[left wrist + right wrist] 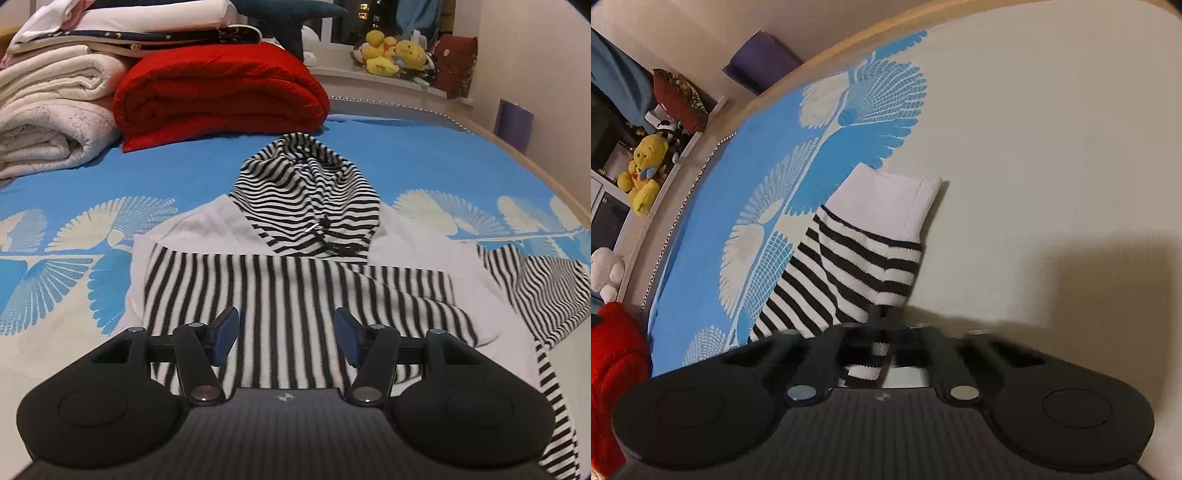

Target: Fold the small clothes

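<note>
The right gripper [882, 314] blurs at six o'clock, pinching the striped sleeve [857, 266]; the left gripper [286, 328] hovers spread over the hoodie [295, 266].

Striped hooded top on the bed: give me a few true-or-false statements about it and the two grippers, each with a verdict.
1. The left gripper is open above the black-and-white striped hooded top. True.
2. The right gripper is open and holds nothing. False: it is shut on the striped sleeve with the white ribbed cuff.
3. The striped hood points toward the folded red quilted blanket. True.
4. The top lies on a bare wooden floor. False: it lies on a blue and cream bedsheet with a fan-leaf print.
5. The yellow plush toys sit on the top's hood. False: they sit on a ledge beyond the bed.
</note>
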`<state>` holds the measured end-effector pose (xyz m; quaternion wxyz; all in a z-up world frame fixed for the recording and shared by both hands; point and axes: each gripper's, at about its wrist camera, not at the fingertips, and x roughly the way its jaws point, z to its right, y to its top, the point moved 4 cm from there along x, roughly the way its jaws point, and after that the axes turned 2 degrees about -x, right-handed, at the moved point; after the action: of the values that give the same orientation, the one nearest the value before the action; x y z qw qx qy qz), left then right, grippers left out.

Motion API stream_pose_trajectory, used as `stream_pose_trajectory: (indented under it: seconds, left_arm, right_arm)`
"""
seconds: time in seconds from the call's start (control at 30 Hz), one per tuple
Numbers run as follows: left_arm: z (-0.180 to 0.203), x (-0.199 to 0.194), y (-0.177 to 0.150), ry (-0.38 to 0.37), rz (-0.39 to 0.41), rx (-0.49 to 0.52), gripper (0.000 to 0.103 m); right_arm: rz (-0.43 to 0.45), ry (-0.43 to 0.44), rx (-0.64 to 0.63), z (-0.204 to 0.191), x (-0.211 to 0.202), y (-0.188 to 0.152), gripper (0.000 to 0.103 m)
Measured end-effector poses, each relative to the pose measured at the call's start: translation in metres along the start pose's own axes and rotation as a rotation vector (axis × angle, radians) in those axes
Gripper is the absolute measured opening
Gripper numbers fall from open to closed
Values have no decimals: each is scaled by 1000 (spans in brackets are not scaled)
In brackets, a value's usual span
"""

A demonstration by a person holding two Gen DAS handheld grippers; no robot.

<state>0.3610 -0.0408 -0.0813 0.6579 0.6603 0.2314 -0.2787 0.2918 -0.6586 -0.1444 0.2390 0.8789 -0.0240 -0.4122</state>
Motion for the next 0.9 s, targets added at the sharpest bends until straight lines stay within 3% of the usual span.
stream_pose_trajectory:
  seconds: [0.13,0.37,0.6,0.73,0.83,0.9]
  left_arm:
    - [-10,2,3,2,-5,-67,62]
    - [-23,-2,6,16,-18,-112,62]
    - [-49,-7,10,52,-66,-179,62]
    - [-73,-11,9,86,-88,-207,62]
    - [-93,-17,12,102,-82,-243,62]
    - [-111,-23,15,117,-73,-275,62]
  right_arm:
    - [63,24,1,-14,-14,3,1]
    - [173,95,-211,-77,-45,3,1]
    - [111,13,-201,-77,-36,-14,0]
    - [144,-75,-237,-81,-44,-25,0]
    - [253,-42,-408,-128,-69,-46,0]
    - [306,84,-571,-181,-94,-83,0]
